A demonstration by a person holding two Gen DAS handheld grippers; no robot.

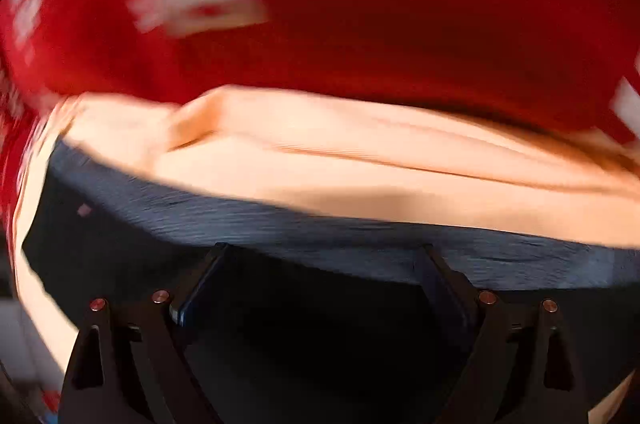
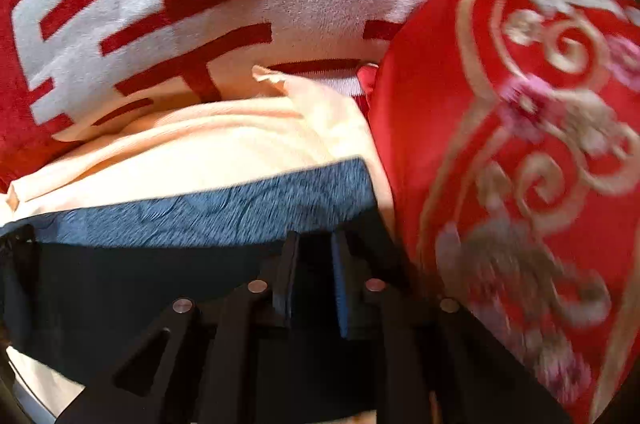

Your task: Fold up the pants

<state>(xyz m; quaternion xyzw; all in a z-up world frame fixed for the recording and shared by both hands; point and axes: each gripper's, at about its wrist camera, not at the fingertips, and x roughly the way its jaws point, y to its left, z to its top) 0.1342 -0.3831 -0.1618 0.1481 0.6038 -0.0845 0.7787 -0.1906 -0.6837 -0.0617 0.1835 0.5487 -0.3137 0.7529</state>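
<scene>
The dark blue pants [image 1: 360, 244] lie folded on a peach cloth [image 1: 360, 164]. In the left wrist view, which is motion-blurred, my left gripper [image 1: 324, 256] is open wide just above the pants' near part, with nothing between its fingers. In the right wrist view the pants [image 2: 208, 212] show as a blue textured band with a dark shaded part below it. My right gripper [image 2: 316, 244] hovers over their right end with its fingers close together, a narrow gap between them, and I see no cloth pinched there.
A red and white blanket [image 2: 220, 4] with large red characters lies beyond the peach cloth [image 2: 200, 152]. A red embroidered pillow [image 2: 520, 124] with gold and pink patterns presses in close on the right. The same red blanket [image 1: 360, 24] fills the top of the left view.
</scene>
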